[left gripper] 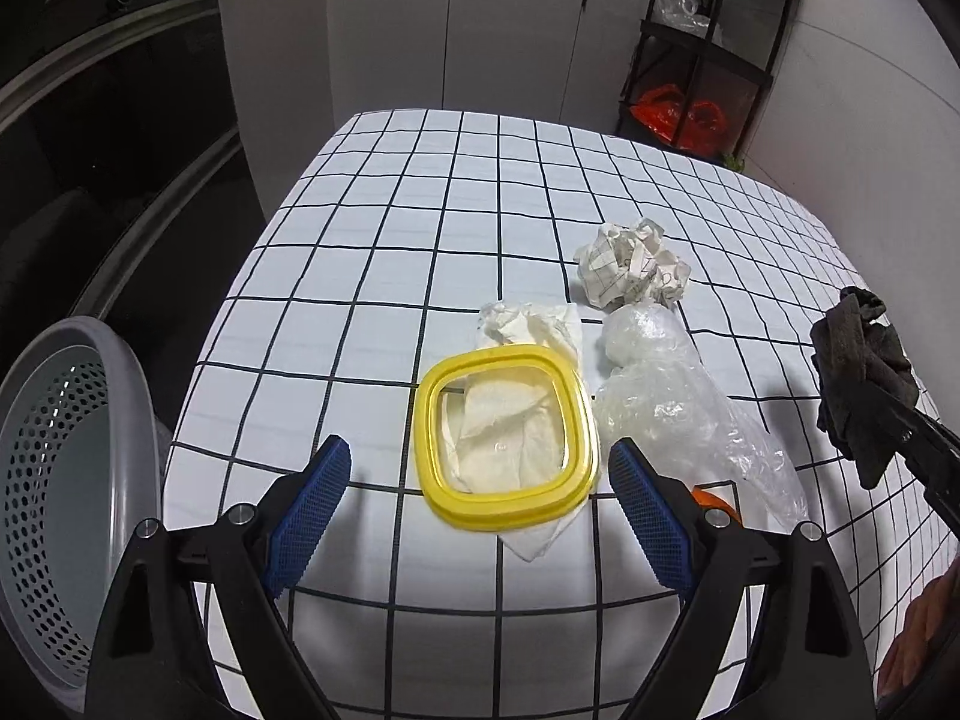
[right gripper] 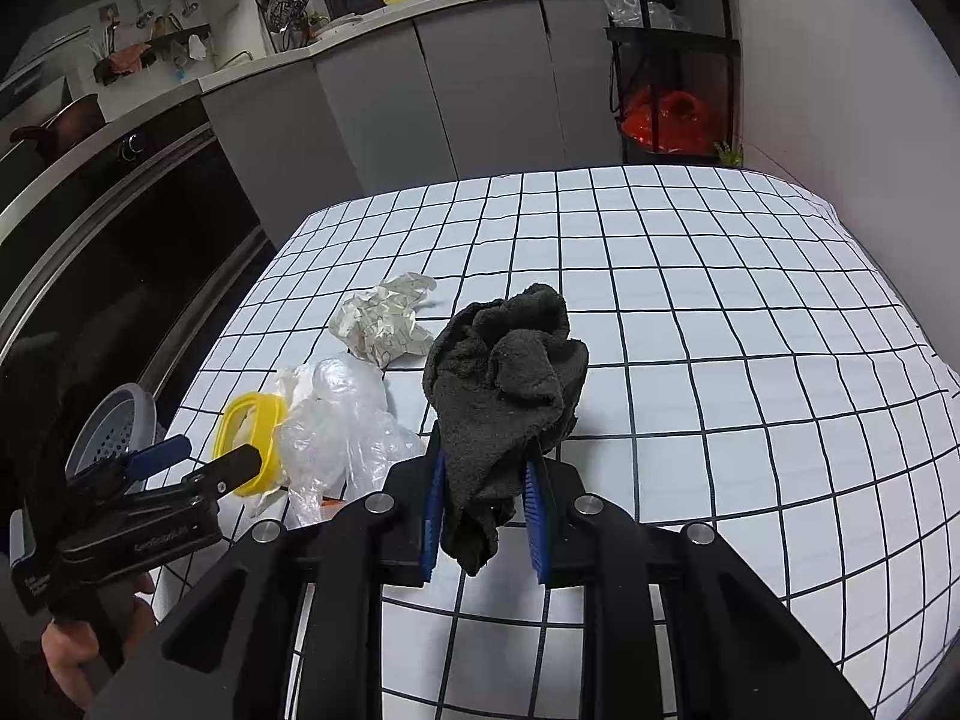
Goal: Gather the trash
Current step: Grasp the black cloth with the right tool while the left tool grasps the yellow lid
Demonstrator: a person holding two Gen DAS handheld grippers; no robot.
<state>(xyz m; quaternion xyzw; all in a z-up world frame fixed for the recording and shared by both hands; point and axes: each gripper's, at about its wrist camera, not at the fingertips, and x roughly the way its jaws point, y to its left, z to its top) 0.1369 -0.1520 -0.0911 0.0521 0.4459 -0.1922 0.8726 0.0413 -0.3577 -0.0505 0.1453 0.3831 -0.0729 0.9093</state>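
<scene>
My right gripper is shut on a dark grey cloth, lifted above the checked table; the cloth also shows at the right edge of the left wrist view. My left gripper stands open, its blue pads on either side of a yellow square lid that lies on a white tissue. A crumpled clear plastic bag lies to the lid's right. Behind it sits a ball of crumpled printed paper. From the right wrist view I see the lid, bag and paper ball at left.
A grey perforated bin stands off the table's left edge. The checked tablecloth covers the table. Grey cabinets and a black shelf with an orange bag stand beyond. A hand holds the left gripper.
</scene>
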